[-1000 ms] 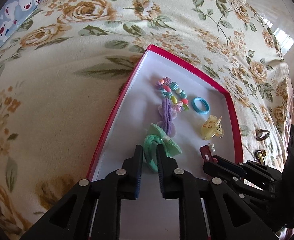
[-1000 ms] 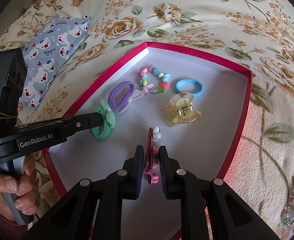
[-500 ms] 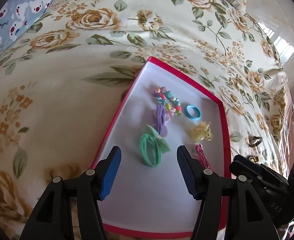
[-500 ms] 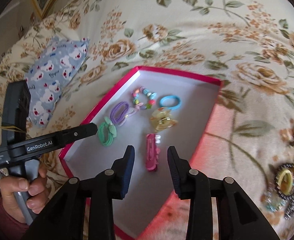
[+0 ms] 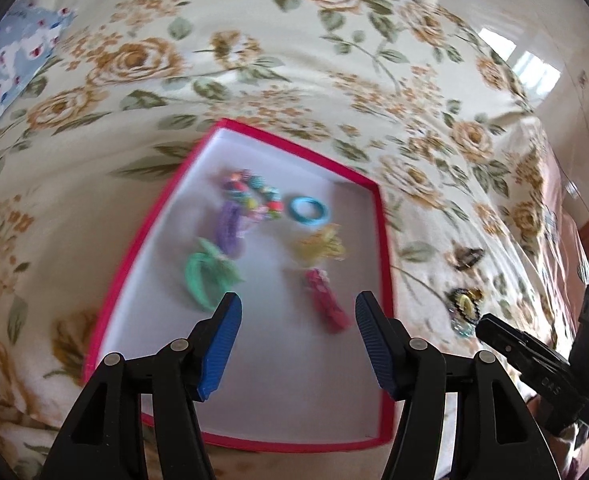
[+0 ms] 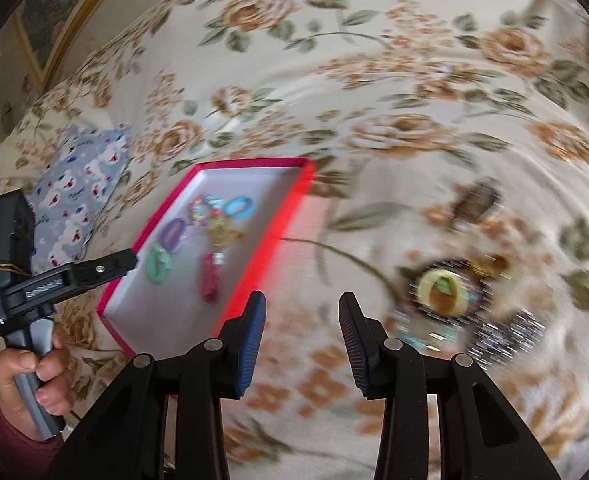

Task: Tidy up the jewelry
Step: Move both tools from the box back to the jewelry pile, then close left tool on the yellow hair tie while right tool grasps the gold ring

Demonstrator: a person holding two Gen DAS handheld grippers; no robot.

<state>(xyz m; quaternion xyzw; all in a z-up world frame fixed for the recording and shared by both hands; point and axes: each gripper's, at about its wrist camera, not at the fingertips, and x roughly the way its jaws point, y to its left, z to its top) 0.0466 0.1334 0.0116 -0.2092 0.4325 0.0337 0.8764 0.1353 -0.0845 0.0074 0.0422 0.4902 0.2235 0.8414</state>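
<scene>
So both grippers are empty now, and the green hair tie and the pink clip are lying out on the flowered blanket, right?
Not quite. Both grippers, left and right, are empty, but the green hair tie and pink clip lie inside the red box, as the left wrist view shows.

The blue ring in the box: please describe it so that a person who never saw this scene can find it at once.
On the flowered blanket lies a shallow red box with a white inside. Among the hair things in it, look toward its far right part, just right of the bead bracelet and beyond the yellow clip. The blue ring is the only plain, one-colour hoop there, lying flat and open in the middle.
</scene>
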